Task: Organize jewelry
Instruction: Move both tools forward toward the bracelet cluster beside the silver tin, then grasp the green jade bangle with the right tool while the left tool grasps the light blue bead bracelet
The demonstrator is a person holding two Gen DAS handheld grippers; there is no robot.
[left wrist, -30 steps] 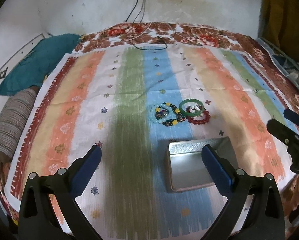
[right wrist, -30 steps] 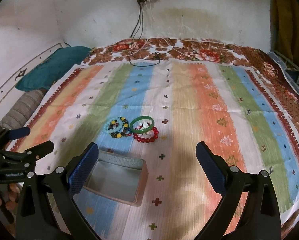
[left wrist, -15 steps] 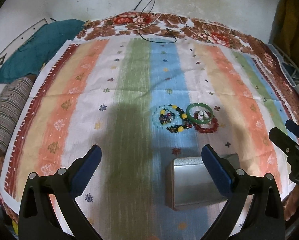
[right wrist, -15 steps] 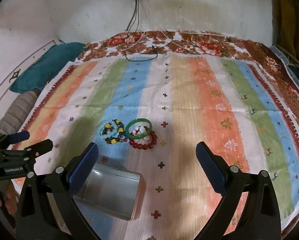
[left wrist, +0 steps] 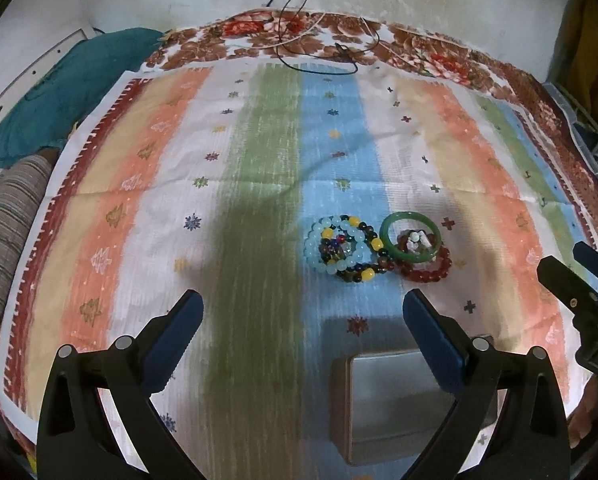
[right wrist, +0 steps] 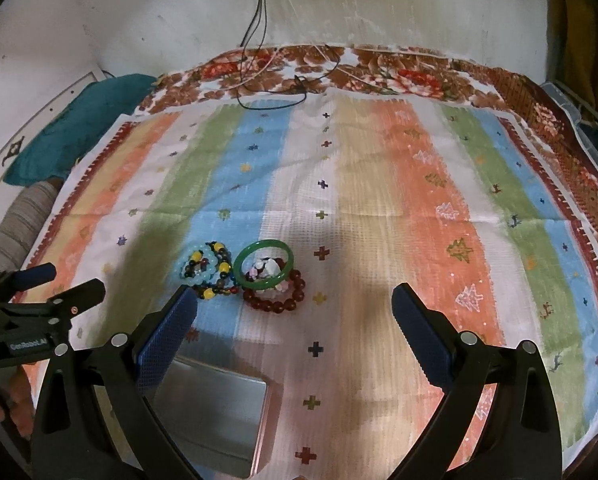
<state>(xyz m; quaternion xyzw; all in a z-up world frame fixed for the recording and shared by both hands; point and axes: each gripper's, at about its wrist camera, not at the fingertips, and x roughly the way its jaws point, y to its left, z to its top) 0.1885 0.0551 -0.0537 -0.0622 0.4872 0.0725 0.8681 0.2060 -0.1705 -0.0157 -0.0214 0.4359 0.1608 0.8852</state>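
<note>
Both grippers empty, fingers wide apart, hovering over the bed. Left gripper point(left wrist: 302, 316) sits above the near edge of the cloth point(left wrist: 259, 184); right gripper point(right wrist: 294, 312) is just beside it, aimed the same way.

Jewelry is 1 tight cluster mid-cloth: pale blue bead bracelet point(left wrist: 331, 244), mixed dark/yellow bead strand point(left wrist: 369, 272) overlapping it, green bangle point(left wrist: 411, 238) resting on the red bead bracelet point(left wrist: 431, 268), small white bits inside the bangle. All touching.

Tin point(left wrist: 395, 392) is open, looks empty, near side of the cluster, close but not touching. Likely parked there so each piece is a short drop.

Nothing sorted yet, judging by the layout. Green bangle on top looks like the easiest first pick; the overlapped strands may drag each other.
</note>
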